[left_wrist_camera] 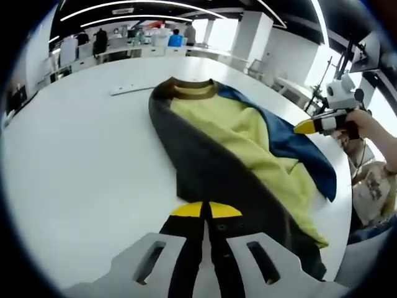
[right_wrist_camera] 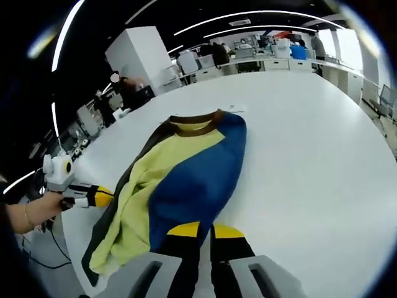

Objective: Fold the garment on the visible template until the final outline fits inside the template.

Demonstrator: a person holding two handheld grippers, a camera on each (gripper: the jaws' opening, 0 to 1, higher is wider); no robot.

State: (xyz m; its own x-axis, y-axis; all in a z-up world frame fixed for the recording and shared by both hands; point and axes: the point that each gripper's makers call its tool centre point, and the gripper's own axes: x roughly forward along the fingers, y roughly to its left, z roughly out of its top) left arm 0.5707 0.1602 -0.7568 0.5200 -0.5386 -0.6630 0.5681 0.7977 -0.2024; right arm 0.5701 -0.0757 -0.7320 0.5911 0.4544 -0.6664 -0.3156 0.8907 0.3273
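The garment (left_wrist_camera: pixel 242 149) lies lengthwise away from both grippers, collar far. Left gripper (left_wrist_camera: pixel 205 210) pinches its dark hem with fingers together. Right gripper (right_wrist_camera: pixel 205 230) pinches the blue side likewise.

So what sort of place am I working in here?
Probably an open-plan office or lab. A large white table holds the garment, desks with equipment and people line the back, and long strip lights run across a dark ceiling.

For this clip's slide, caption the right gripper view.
Right gripper shut on a garment's blue hem on a white table; left gripper alongside.
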